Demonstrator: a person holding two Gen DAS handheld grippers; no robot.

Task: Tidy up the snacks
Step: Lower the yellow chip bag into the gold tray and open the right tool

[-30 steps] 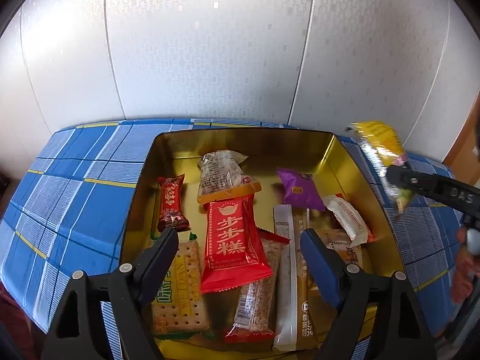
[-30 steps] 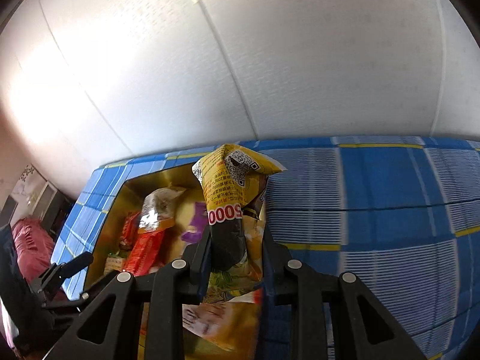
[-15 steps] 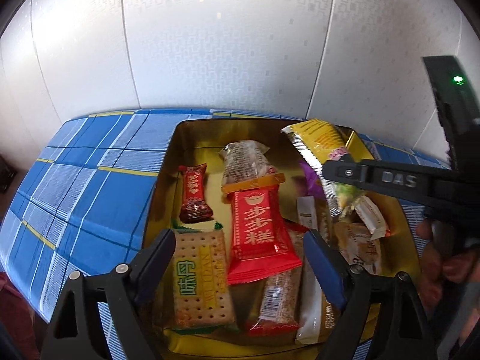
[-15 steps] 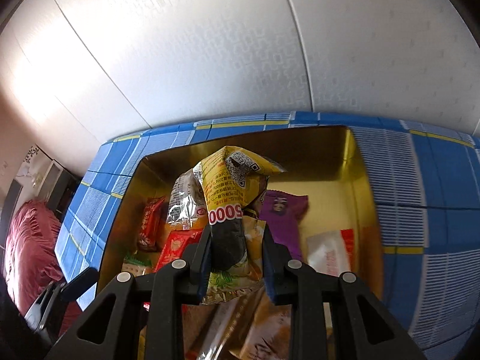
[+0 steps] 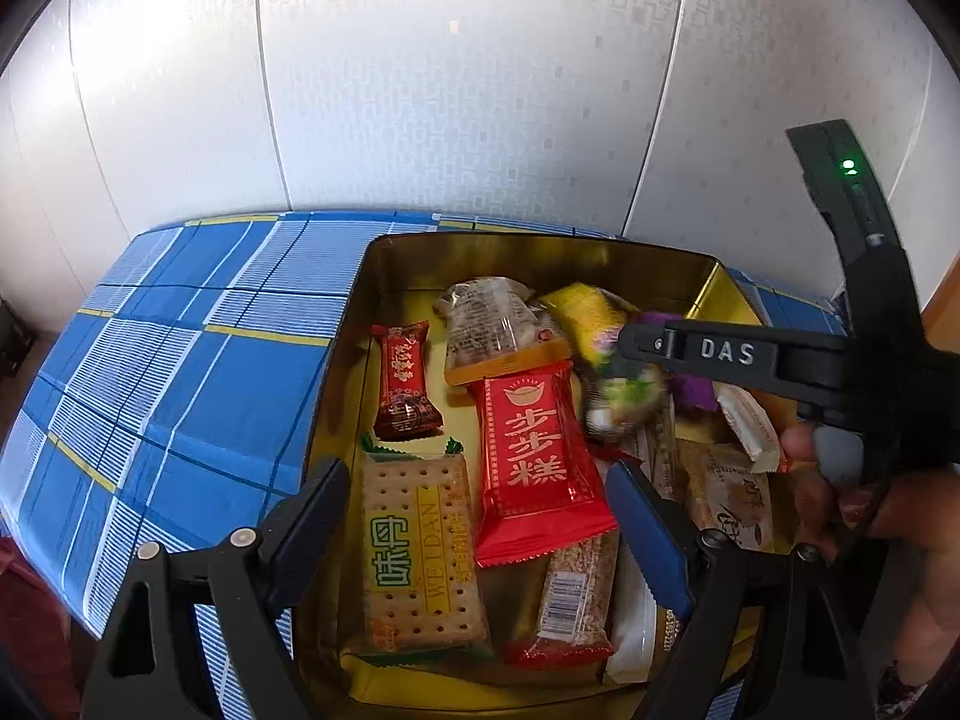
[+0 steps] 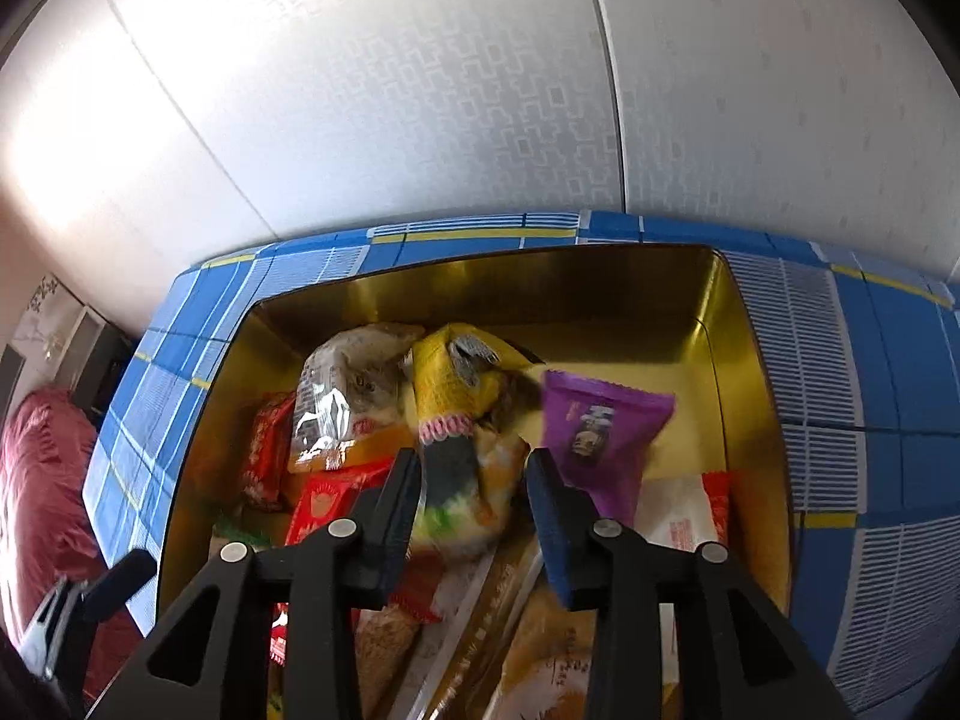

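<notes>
A gold tin on a blue checked cloth holds several snack packets. My right gripper is over the tin with its jaws spread apart. The yellow snack packet lies blurred between and beyond its fingers, loose, beside a purple packet. In the left wrist view the yellow packet lies in the tin's back part under the right gripper. My left gripper is open and empty above the tin's near end, over a red packet and a cracker packet.
The blue checked cloth covers the table to the left of the tin and to its right. A white wall stands close behind. The person's hand holds the right gripper at the tin's right side.
My right gripper moved over the tin, lowered and opened, letting go of the yellow packet, which dropped among the snacks. My left gripper shifted slightly and stayed open.
</notes>
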